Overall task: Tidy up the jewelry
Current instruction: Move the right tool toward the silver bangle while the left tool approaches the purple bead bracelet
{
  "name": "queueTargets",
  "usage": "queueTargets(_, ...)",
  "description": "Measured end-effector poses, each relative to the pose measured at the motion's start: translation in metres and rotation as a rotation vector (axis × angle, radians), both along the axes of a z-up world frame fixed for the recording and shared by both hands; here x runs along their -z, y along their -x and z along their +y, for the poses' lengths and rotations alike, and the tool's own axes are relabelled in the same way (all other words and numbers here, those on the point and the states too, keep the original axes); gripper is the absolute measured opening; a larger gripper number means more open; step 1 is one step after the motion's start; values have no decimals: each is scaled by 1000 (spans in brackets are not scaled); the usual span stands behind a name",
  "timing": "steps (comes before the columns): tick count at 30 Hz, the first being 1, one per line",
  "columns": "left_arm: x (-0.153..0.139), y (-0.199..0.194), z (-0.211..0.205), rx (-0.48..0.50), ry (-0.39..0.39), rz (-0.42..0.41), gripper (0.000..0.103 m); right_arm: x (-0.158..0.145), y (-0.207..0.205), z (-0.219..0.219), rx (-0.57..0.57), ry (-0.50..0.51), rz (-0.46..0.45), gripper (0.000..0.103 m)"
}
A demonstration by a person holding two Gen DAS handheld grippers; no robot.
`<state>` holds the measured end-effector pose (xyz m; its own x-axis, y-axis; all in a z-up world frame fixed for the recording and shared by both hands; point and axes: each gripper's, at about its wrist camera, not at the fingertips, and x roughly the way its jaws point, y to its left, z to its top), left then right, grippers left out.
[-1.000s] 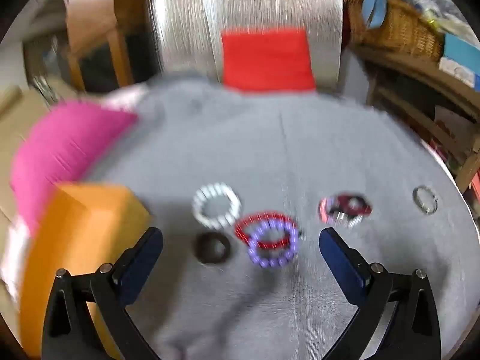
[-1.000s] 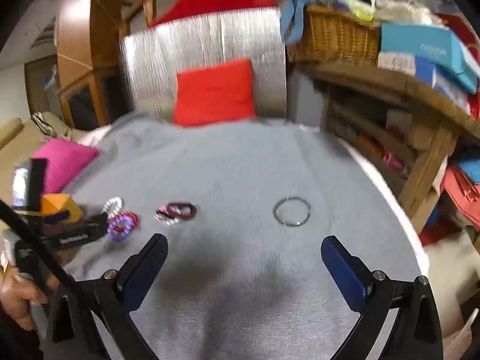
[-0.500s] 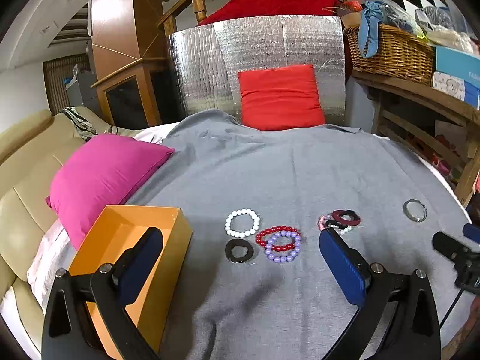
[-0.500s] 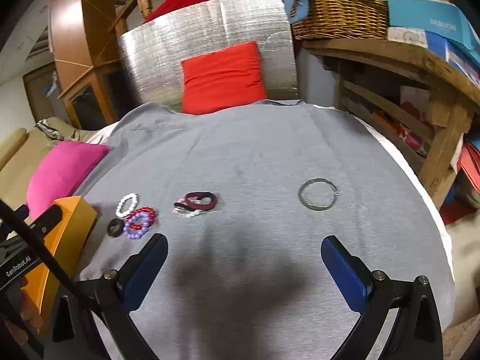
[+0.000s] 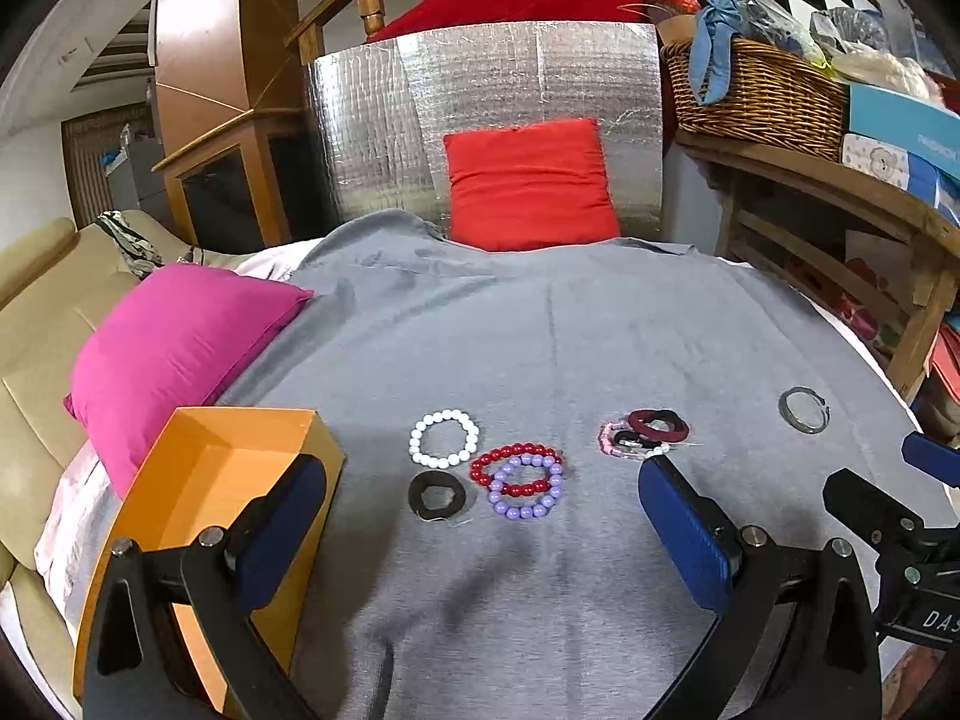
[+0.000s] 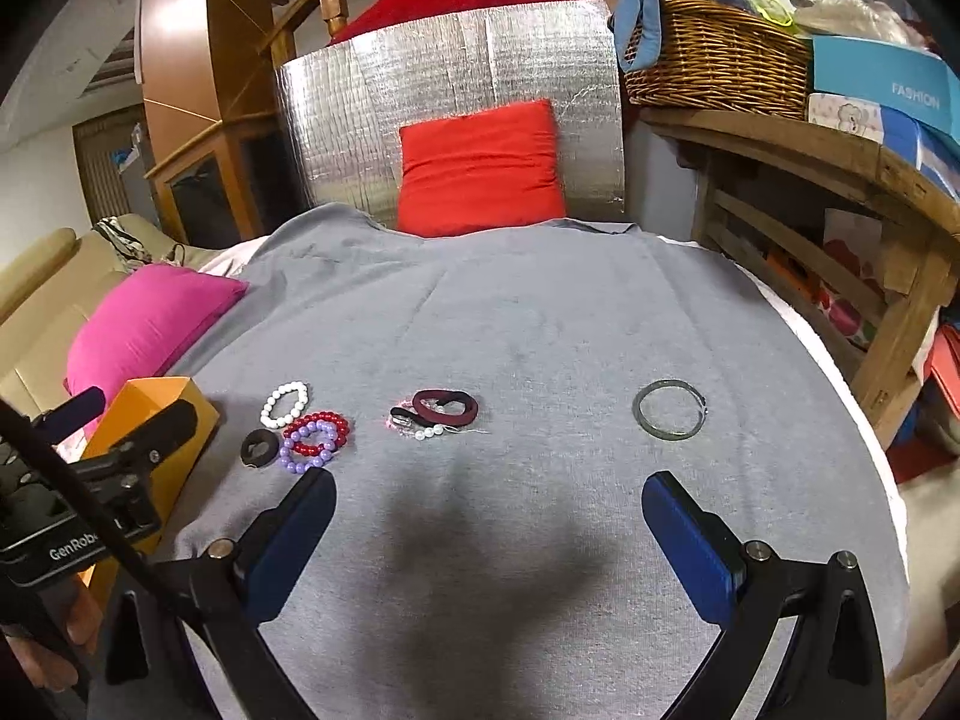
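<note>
Jewelry lies on a grey cloth (image 5: 540,330): a white bead bracelet (image 5: 444,438), a black ring-shaped band (image 5: 437,495), a red bead bracelet (image 5: 516,468) overlapped by a purple one (image 5: 527,489), a small pile with a maroon band (image 5: 654,425), and a grey-green bangle (image 5: 803,410) alone at the right. An open orange box (image 5: 198,480) stands at the left. My left gripper (image 5: 480,528) is open and empty, just short of the bead bracelets. My right gripper (image 6: 489,546) is open and empty, short of the maroon pile (image 6: 444,408) and the bangle (image 6: 669,408).
A pink cushion (image 5: 174,348) lies behind the orange box. A red cushion (image 5: 531,183) leans on a silver foil panel (image 5: 480,120) at the back. A wooden shelf (image 5: 840,228) with a wicker basket (image 5: 750,96) stands at the right, close to the cloth's edge.
Both grippers have pulled back and risen a little, so more of the cloth and the orange box shows. Both stay open. The jewelry has not moved.
</note>
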<state>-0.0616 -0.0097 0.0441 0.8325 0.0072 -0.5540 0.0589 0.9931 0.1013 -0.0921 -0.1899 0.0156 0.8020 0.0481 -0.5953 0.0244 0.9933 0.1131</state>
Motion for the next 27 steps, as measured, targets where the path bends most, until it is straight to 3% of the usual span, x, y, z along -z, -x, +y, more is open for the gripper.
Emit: queueTargets(27,16,-7,-31,91,-5,43,103,1,-4,-18,62,-29,9,103)
